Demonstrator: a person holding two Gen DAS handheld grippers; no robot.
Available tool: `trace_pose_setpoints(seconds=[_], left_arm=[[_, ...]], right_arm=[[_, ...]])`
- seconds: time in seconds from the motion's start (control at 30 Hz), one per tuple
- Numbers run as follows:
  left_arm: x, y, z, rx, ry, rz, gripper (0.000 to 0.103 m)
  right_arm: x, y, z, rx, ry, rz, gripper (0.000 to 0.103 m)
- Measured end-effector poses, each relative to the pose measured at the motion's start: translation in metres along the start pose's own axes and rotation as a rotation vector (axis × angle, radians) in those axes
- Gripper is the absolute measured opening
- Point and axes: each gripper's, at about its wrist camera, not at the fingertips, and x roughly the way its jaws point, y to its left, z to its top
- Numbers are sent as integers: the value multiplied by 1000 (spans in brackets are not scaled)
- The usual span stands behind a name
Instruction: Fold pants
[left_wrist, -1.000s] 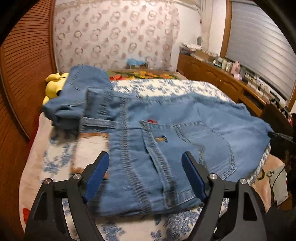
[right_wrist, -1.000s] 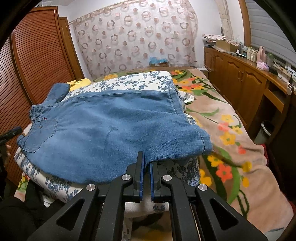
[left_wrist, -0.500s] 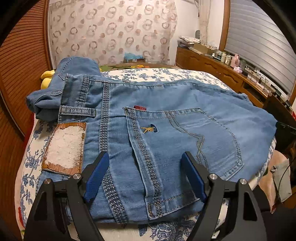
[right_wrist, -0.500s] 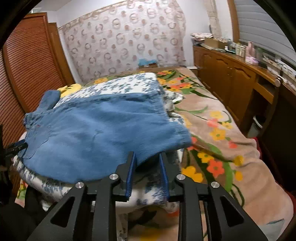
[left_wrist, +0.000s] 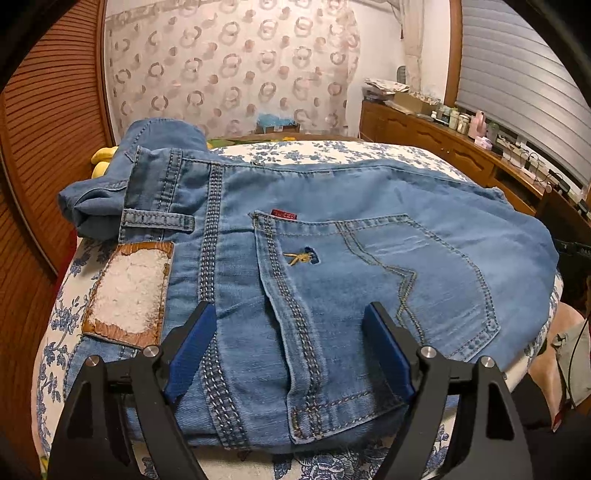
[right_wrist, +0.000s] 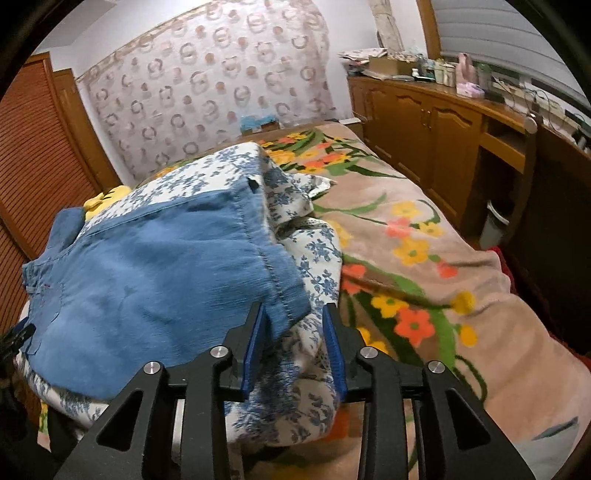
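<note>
Folded blue denim pants (left_wrist: 332, 266) lie on a blue-flowered white quilt (left_wrist: 332, 151), back pocket and waist patch facing up. My left gripper (left_wrist: 288, 332) hovers open just over the waist end, its blue pads wide apart with the pocket seam between them, not pressing. In the right wrist view the leg end of the pants (right_wrist: 155, 280) rests on the quilt (right_wrist: 314, 258). My right gripper (right_wrist: 293, 332) is at the hem corner with its jaws opening; the hem lies against the left pad (right_wrist: 255, 339), and the pads no longer pinch it.
A floral brown blanket (right_wrist: 424, 266) covers the bed to the right. Wooden cabinets (right_wrist: 436, 133) with clutter on top run along the right wall. A slatted wooden wardrobe (left_wrist: 40, 147) stands on the left. A yellow soft toy (left_wrist: 101, 158) lies behind the pants.
My right gripper went from shut on the hem to jaws apart, letting the hem drop onto the quilt, and rolled slightly. My left gripper moved in lower over the waist, still open.
</note>
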Motion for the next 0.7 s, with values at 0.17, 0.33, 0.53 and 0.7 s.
trace_pose_setpoints(seconds=[0.17, 0.33, 0.53, 0.7], left_arm=[[0, 0, 0, 3, -6, 9, 83], [0, 0, 0, 3, -5, 9, 83], [0, 0, 0, 3, -7, 9, 83], [0, 0, 0, 3, -6, 8, 83]], right_arm=[[3, -5, 4, 51, 9, 35, 41], [5, -10, 5, 117, 12, 132, 42], [14, -22, 3, 163, 49, 171, 43], [12, -29, 5, 191, 52, 197, 43]])
